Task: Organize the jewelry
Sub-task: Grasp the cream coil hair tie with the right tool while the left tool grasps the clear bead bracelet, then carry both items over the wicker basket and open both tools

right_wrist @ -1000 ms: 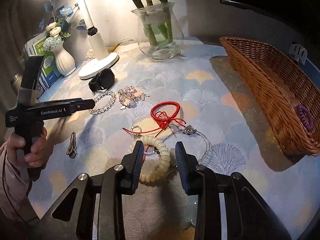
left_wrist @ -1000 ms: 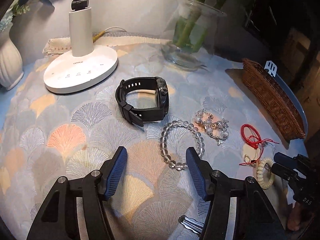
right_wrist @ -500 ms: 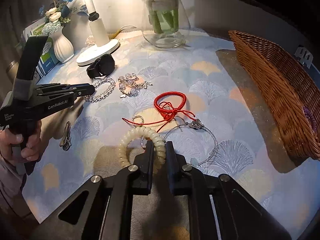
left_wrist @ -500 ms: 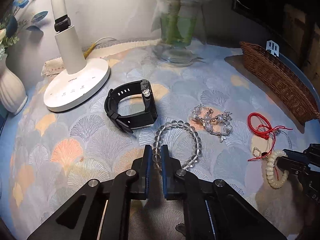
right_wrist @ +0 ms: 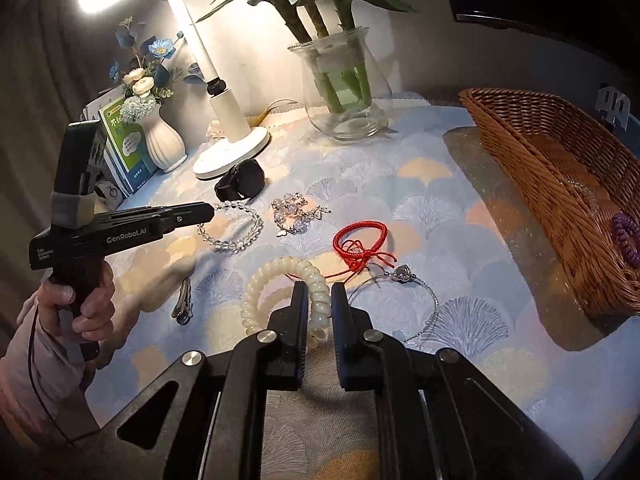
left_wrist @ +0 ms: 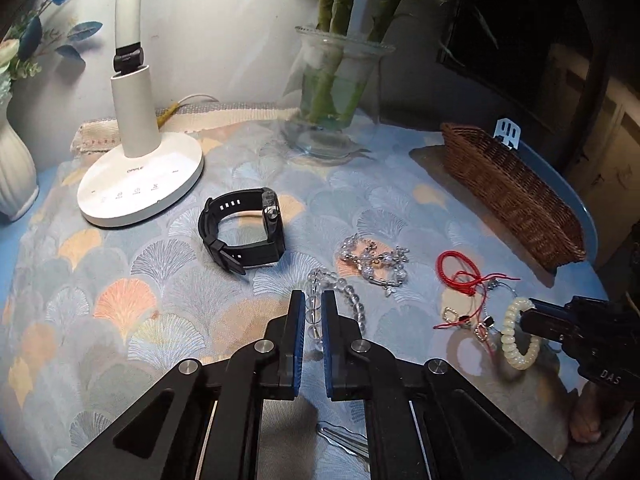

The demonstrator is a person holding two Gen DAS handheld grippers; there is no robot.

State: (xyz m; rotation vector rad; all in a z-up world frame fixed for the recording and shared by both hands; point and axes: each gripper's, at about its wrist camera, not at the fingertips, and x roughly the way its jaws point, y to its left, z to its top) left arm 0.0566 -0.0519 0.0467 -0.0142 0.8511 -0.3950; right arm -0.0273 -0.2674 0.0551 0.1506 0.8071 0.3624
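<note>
On the patterned tabletop (right_wrist: 460, 216), the clear bead bracelet (left_wrist: 320, 300) is pinched by the left gripper (left_wrist: 313, 312) and the cream coil bracelet (right_wrist: 288, 288) by the right gripper (right_wrist: 318, 304), fingers nearly closed; lifting toward the wicker basket (right_wrist: 560, 184) is probably called for next.

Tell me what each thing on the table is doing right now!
Left tongs: shut on clear bead bracelet.
Right tongs: shut on cream coil bracelet.
Desk lamp: switched on.
Black watch: strap buckled, on its side.
Wicker basket: holds purple coil bracelet.
</note>
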